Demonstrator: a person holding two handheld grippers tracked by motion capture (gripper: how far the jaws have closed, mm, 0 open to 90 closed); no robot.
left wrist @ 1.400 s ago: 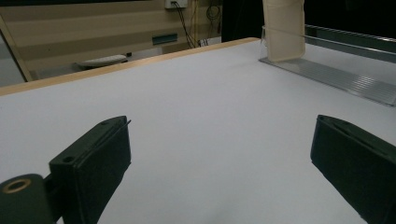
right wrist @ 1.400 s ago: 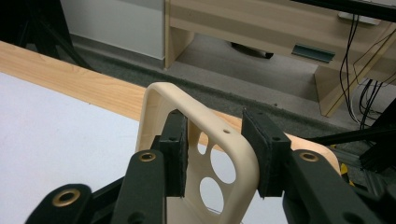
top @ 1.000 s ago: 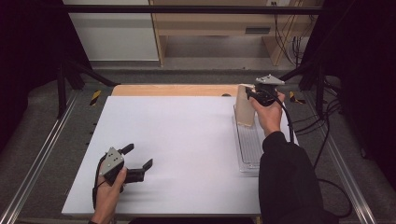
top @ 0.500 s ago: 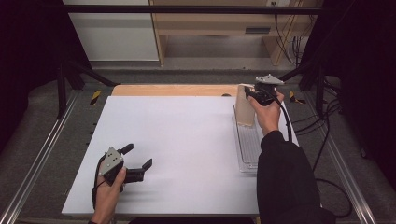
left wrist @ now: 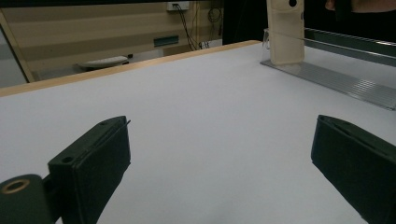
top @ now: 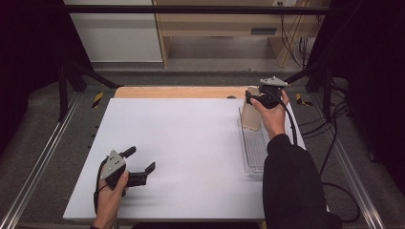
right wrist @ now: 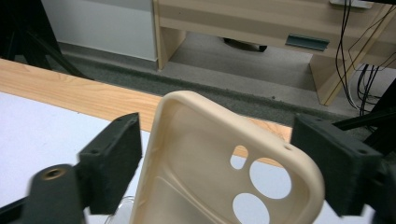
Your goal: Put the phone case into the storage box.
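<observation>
A cream phone case (top: 250, 114) stands upright at the far end of a clear ribbed tray (top: 255, 150) on the right of the white table. My right gripper (top: 255, 98) is at the top of the case. In the right gripper view the case (right wrist: 196, 154) is between the two black pads (right wrist: 114, 158), which stand apart from it. These jaws have just been opening, and the right gripper (right wrist: 217, 140) is open. Near the front left, my left gripper (top: 141, 160) rests open on the table with nothing in it. Far off ahead of the left gripper (left wrist: 219, 149) stands the case (left wrist: 285, 32).
The white sheet (top: 181, 143) covers the table, with a wooden strip (top: 176, 92) along its far edge. Metal rails (top: 43, 157) run down both sides. A wooden shelf unit (top: 215, 24) and cables (top: 291, 28) lie beyond the table.
</observation>
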